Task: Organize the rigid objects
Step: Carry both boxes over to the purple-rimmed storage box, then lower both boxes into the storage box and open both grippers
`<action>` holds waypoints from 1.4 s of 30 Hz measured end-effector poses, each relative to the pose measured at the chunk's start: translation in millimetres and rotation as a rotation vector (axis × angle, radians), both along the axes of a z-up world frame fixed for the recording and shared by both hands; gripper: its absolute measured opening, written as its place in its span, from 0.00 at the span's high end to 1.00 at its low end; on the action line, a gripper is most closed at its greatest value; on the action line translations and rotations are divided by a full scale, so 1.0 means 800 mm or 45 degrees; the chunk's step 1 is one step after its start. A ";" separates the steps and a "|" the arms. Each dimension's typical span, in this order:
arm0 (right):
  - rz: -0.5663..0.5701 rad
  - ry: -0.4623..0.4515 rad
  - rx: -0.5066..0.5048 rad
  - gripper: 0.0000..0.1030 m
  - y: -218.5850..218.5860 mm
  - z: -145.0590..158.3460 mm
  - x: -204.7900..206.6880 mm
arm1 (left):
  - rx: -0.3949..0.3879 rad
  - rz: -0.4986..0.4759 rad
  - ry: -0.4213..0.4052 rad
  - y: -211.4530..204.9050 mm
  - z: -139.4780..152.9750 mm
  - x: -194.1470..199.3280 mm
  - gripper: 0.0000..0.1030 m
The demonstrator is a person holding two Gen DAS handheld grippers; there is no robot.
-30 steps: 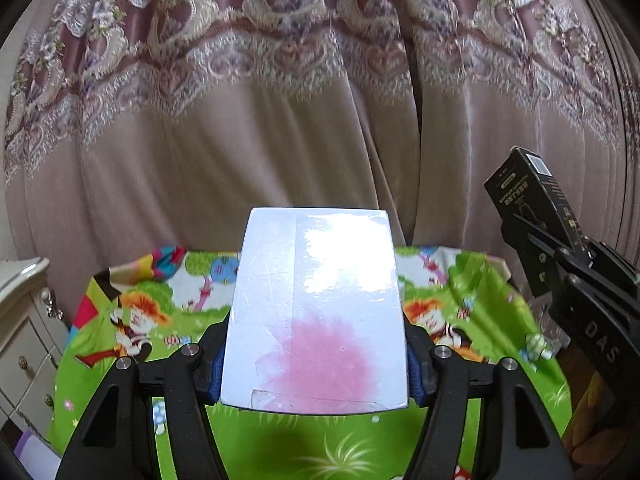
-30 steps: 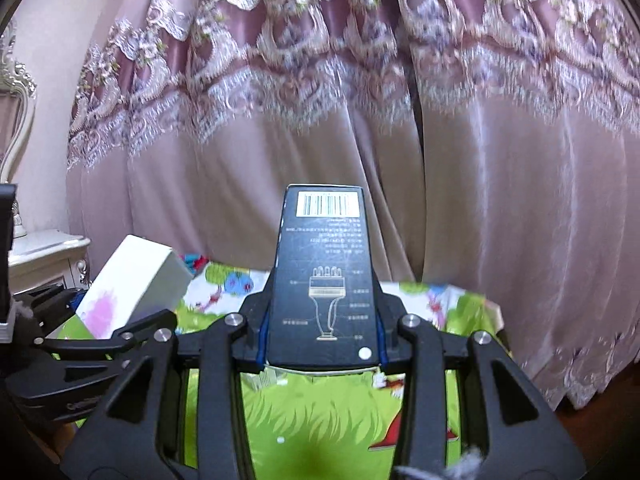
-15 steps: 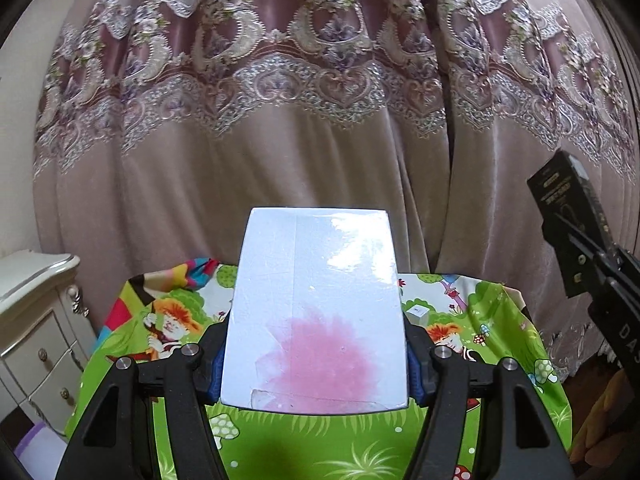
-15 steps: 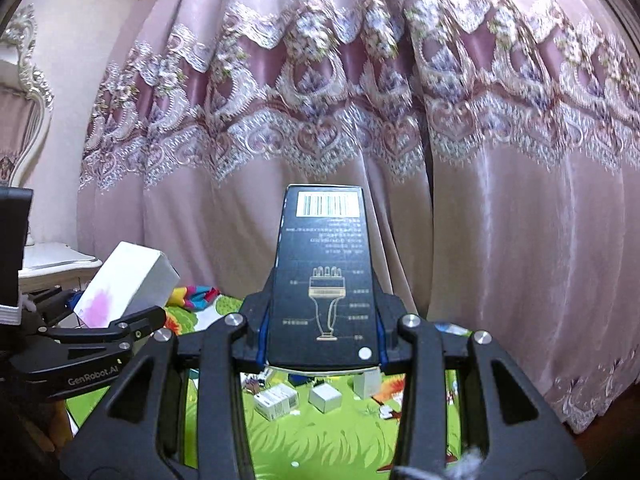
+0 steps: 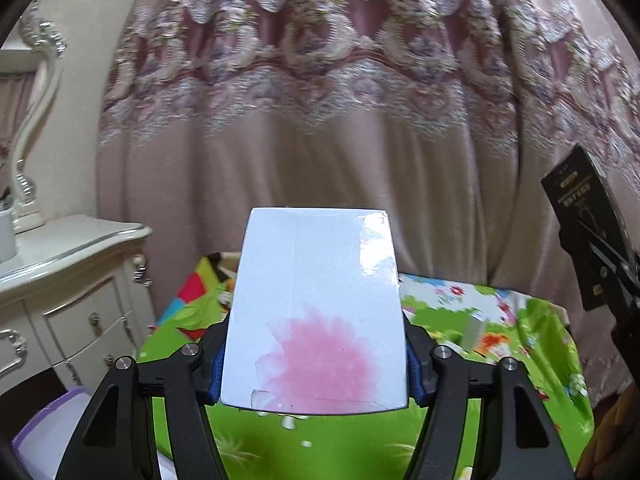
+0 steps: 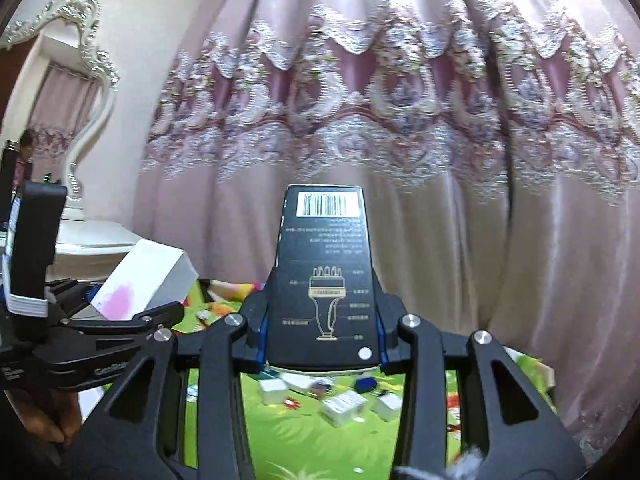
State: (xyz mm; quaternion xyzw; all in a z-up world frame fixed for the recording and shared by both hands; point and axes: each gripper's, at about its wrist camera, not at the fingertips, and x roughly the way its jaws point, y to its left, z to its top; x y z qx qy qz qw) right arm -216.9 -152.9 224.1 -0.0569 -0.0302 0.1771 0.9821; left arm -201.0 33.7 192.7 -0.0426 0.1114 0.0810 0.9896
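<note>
We carry both boxes clear above the cloth: left gripper (image 5: 314, 356) clamps the white box (image 5: 316, 308), right gripper (image 6: 322, 336) the black box (image 6: 324, 280)

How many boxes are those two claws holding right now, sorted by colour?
White box with a pink blotch, in the left claw: 1
Black box with a barcode, in the right claw: 1
Total held: 2
The small boxes lying on the green mat are too blurred to count.
</note>
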 end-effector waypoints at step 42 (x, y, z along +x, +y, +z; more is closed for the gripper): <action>1.030 0.738 -0.685 0.24 0.366 -0.212 -0.040 | -0.557 0.790 0.648 0.340 -0.220 -0.167 0.14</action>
